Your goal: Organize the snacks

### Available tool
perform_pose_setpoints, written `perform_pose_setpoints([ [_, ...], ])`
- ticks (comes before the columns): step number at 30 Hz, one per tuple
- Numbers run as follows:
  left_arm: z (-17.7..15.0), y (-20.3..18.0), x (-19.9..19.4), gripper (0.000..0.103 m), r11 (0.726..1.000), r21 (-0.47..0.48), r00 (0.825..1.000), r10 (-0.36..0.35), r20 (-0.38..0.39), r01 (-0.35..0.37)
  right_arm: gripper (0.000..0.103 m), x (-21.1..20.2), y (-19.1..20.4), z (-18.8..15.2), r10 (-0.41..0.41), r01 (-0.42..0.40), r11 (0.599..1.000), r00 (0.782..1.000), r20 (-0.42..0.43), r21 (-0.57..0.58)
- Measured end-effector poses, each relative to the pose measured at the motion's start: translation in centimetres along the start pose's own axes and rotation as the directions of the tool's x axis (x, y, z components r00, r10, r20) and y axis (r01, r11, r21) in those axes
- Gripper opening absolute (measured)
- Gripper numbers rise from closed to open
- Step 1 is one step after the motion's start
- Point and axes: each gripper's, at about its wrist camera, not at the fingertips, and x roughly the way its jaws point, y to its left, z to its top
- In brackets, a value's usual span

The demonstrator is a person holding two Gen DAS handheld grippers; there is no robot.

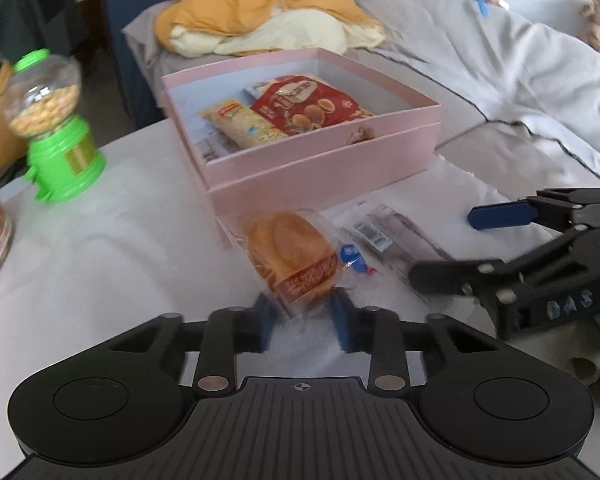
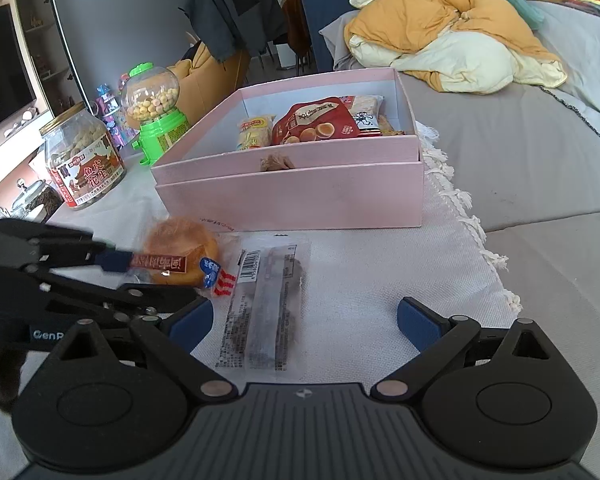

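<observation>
Closest to me, my left gripper (image 1: 303, 314) pinches the wrapped orange pastry (image 1: 291, 254) lying before the pink box (image 1: 324, 168); my right gripper (image 2: 304, 322) gapes empty; I should lift gently, clearing the wall.

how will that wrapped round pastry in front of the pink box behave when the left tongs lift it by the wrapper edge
The wrapped pastry will likely sag from the left tongs, since they pinch only the loose clear film. It looks light and puffy for its size. The cake probably crushes easily, and the glossy wrapper may slip.
</observation>
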Motion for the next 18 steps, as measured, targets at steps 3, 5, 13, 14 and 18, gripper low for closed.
perform_pose_setpoints([
  [3,-1.3,0.0,-1.2,0.025,0.999,-0.033,0.999,0.034,0.008,-0.033,0.099,0.0,0.0,0.0,-0.001,0.001,1.000,1.000,0.000,-0.002],
  [5,-1.9,0.4,-2.0,0.024,0.996,-0.069,0.998,0.062,0.002,-0.062,0.099,0.0,0.1,0.0,-0.002,0.002,1.000,1.000,0.000,-0.003],
  [13,-3.7,1.9,-4.0,0.023,0.973,-0.133,0.982,0.188,-0.032,-0.190,0.100,0.1,0.3,-0.1,-0.011,0.011,1.000,1.000,-0.003,-0.018],
  [14,-3.8,1.9,-4.1,0.023,0.975,-0.127,0.983,0.180,-0.030,-0.182,0.101,0.1,0.3,-0.1,-0.012,0.012,1.000,1.000,-0.004,-0.019],
  [18,-4.1,1.1,-4.1,0.023,0.985,-0.075,0.988,0.153,-0.018,-0.154,0.101,0.1,0.3,-0.1,-0.012,0.012,1.000,1.000,-0.005,-0.023],
])
